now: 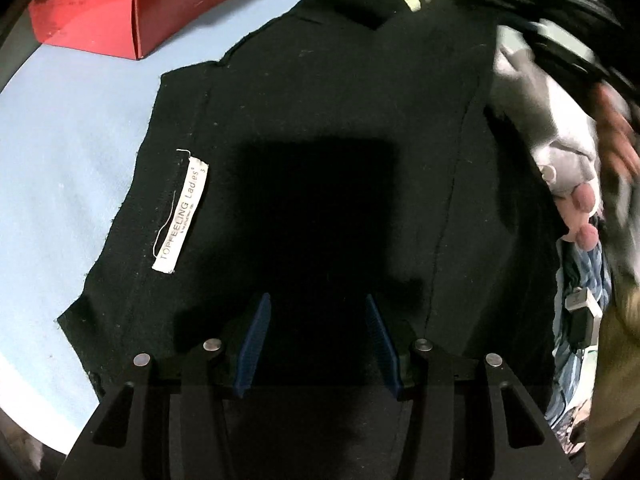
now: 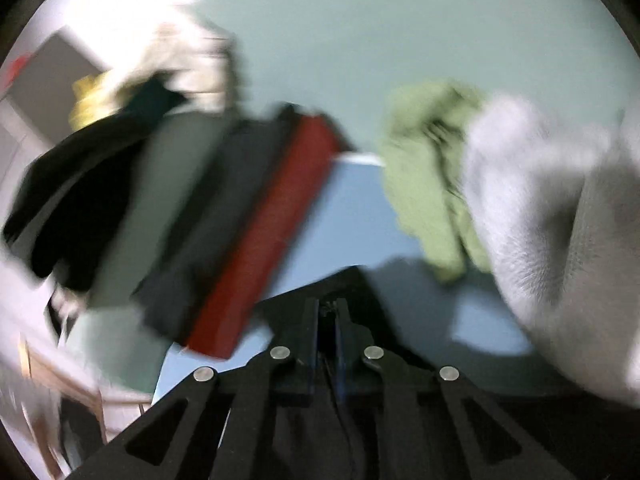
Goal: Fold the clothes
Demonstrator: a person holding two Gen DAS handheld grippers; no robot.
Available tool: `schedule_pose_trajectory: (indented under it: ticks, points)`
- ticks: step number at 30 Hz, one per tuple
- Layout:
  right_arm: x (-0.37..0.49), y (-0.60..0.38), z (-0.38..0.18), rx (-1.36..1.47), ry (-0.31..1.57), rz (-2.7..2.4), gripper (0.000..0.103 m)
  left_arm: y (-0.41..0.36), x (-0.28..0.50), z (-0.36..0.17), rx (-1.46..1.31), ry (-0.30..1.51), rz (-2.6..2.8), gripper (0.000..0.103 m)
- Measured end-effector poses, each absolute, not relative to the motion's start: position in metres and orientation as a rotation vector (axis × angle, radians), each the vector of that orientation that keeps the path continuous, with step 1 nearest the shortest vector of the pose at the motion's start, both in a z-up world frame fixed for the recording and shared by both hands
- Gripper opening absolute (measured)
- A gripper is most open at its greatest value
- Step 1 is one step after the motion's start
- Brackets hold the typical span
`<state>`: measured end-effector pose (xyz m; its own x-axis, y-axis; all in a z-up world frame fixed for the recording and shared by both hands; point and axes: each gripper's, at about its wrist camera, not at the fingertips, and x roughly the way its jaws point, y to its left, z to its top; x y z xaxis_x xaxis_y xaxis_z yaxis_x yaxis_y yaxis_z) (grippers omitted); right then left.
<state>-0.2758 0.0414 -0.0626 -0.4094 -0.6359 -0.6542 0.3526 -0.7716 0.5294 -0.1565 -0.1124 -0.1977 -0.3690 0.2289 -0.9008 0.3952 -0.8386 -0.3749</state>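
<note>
A black garment (image 1: 340, 128) lies spread on the light blue table (image 1: 72, 140), with a white sewn-in label (image 1: 182, 216) showing on its left side. My left gripper (image 1: 317, 298) hovers just above the garment's near part, open, its blue pads (image 1: 256, 340) apart with nothing between them. In the left wrist view the right gripper (image 1: 536, 24) is a dark blur at the garment's far right corner, a hand (image 1: 616, 132) behind it. In the blurred right wrist view, my right gripper (image 2: 329, 304) is shut on a black garment edge (image 2: 288, 300).
A red box (image 1: 120, 12) stands at the table's far left, also visible as the red box (image 2: 264, 232). A crumpled green cloth (image 2: 428, 184) and a fluffy grey garment (image 2: 552, 216) lie at the right. More clothes (image 2: 80, 184) are piled at the left.
</note>
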Motion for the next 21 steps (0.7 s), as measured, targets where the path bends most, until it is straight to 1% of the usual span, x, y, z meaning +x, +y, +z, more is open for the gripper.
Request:
schedule_pose_trajectory:
  ticks: [1, 2, 4, 5, 9, 11, 12, 13, 14, 15, 16, 17, 18, 19, 21]
  points:
    - [-0.262, 0.038, -0.056, 1.167, -0.392, -2.149, 0.007, -0.116, -0.151, -0.194, 1.683, 0.903, -2.360, 0.051]
    - [-0.244, 0.031, -0.052, 1.144, -0.327, -2.110, 0.007, -0.122, -0.143, -0.189, 1.657, 0.974, -2.358, 0.051]
    - [-0.207, 0.016, -0.047, 1.110, -0.182, -2.034, 0.007, -0.135, -0.123, -0.177, 1.588, 1.045, -2.350, 0.051]
    - [-0.189, 0.008, -0.054, 1.123, -0.153, -1.971, 0.007, -0.141, -0.114, -0.172, 1.562, 1.047, -2.341, 0.051]
    - [-0.116, -0.023, -0.085, 1.176, -0.070, -1.703, 0.007, -0.172, -0.066, -0.152, 1.462, 0.940, -2.240, 0.051]
    - [-0.079, -0.038, -0.101, 1.196, -0.030, -1.569, 0.007, -0.186, -0.041, -0.148, 1.436, 0.929, -2.191, 0.051]
    - [-0.066, -0.043, -0.118, 1.240, -0.007, -1.542, 0.007, -0.193, -0.029, -0.146, 1.424, 0.927, -2.169, 0.051]
    - [-0.054, -0.047, -0.137, 1.289, 0.018, -1.521, 0.010, -0.198, -0.017, -0.145, 1.420, 0.929, -2.151, 0.051]
    - [-0.042, -0.052, -0.155, 1.338, 0.043, -1.498, 0.021, -0.201, -0.009, -0.145, 1.423, 0.930, -2.133, 0.051]
    - [-0.036, -0.052, -0.171, 1.395, 0.056, -1.499, 0.028, -0.200, -0.008, -0.147, 1.428, 0.926, -2.125, 0.051]
    - [-0.034, -0.045, -0.181, 1.447, 0.004, -1.496, 0.039, -0.197, -0.011, -0.150, 1.432, 0.917, -2.124, 0.051]
    - [-0.034, -0.038, -0.190, 1.497, -0.057, -1.490, 0.040, -0.194, -0.014, -0.152, 1.436, 0.908, -2.123, 0.051]
    - [-0.036, -0.029, -0.188, 1.513, -0.128, -1.489, 0.044, -0.189, -0.018, -0.153, 1.441, 0.899, -2.134, 0.051]
    - [-0.038, -0.020, -0.184, 1.511, -0.173, -1.495, 0.052, -0.185, -0.013, -0.151, 1.444, 0.894, -2.151, 0.051]
    - [-0.045, 0.006, -0.162, 1.447, -0.269, -1.547, 0.054, -0.174, -0.018, -0.145, 1.468, 0.883, -2.214, 0.051]
